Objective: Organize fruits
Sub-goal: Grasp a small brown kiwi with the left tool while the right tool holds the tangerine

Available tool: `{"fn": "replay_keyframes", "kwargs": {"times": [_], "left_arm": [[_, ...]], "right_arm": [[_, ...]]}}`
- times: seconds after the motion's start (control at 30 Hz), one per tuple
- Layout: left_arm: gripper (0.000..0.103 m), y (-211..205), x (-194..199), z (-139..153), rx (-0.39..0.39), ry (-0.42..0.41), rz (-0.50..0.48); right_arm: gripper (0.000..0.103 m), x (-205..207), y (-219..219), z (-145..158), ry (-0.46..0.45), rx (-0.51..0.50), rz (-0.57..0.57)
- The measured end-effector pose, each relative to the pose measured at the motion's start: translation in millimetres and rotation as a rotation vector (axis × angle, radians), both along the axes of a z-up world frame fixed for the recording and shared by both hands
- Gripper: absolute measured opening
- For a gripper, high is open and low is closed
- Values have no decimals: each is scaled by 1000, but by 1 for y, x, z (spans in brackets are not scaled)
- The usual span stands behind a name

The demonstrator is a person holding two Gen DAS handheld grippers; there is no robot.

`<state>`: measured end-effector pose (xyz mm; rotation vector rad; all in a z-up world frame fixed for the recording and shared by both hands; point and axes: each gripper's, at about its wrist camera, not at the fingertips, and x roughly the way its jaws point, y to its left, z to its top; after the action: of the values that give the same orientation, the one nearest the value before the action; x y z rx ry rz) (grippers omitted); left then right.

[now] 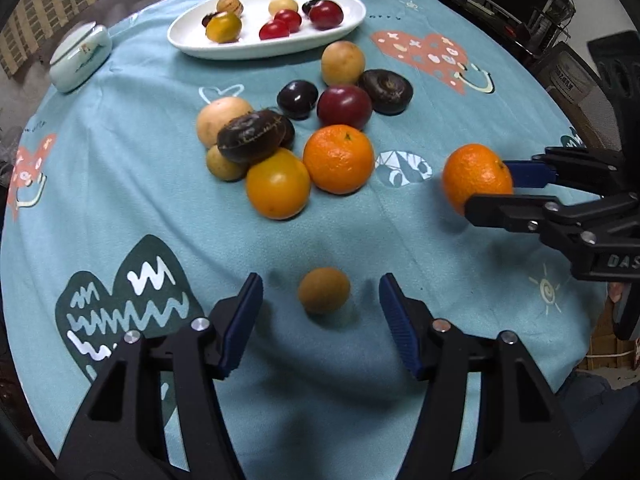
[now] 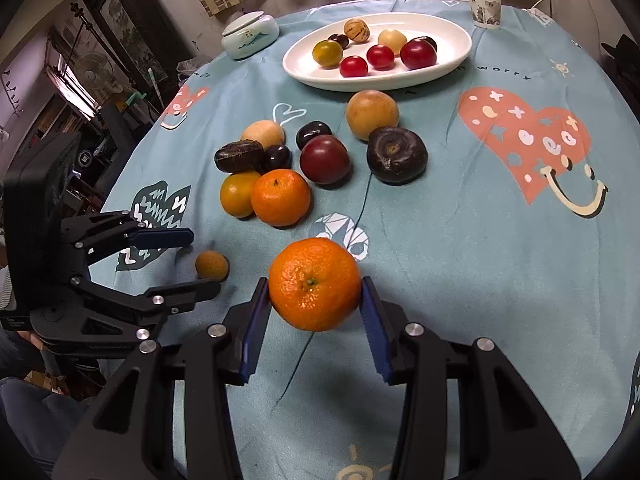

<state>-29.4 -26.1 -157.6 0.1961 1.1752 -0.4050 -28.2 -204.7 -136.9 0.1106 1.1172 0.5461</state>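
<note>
A mandarin [image 2: 315,285] is pinched between the blue pads of the right claw [image 2: 316,320] and appears to be held just clear of the cloth, though the fisheye view leaves that uncertain. For a clean carry to the white oval plate [image 2: 452,68], the pinch should be kept light so the peel is not crushed, and the fruit should be lifted over the loose pile [image 2: 312,156], not dragged through it. The left claw [image 1: 320,320] is spread wide around a small brown fruit [image 1: 323,290] on the worktop [image 1: 420,240], touching neither pad. The worktop is round, draped in a teal heart-print cloth [image 2: 500,260]; a lidded jar [image 2: 250,36] and paper cup [image 2: 483,7] are set beyond the plate, and dim cluttered shelving is seen around.
</note>
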Motion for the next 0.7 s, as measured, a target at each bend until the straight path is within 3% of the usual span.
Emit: {"fn": "replay_keyframes", "kwargs": {"times": [0.03, 0.07, 0.27, 0.5, 0.7], "left_arm": [[32, 1, 2, -3, -8, 12, 3], [28, 3, 4, -6, -20, 39, 7], [28, 7, 1, 3, -17, 18, 12], [28, 1, 12, 44, 7, -102, 39], [28, -5, 17, 57, 13, -128, 40]], "right_arm": [[45, 0, 0, 0, 0, -1, -1], [45, -1, 1, -1, 3, -1, 0], [45, -2, 2, 1, 1, 1, 1], [45, -1, 5, 4, -7, 3, 13], [45, -2, 5, 4, -6, 7, 16]]}}
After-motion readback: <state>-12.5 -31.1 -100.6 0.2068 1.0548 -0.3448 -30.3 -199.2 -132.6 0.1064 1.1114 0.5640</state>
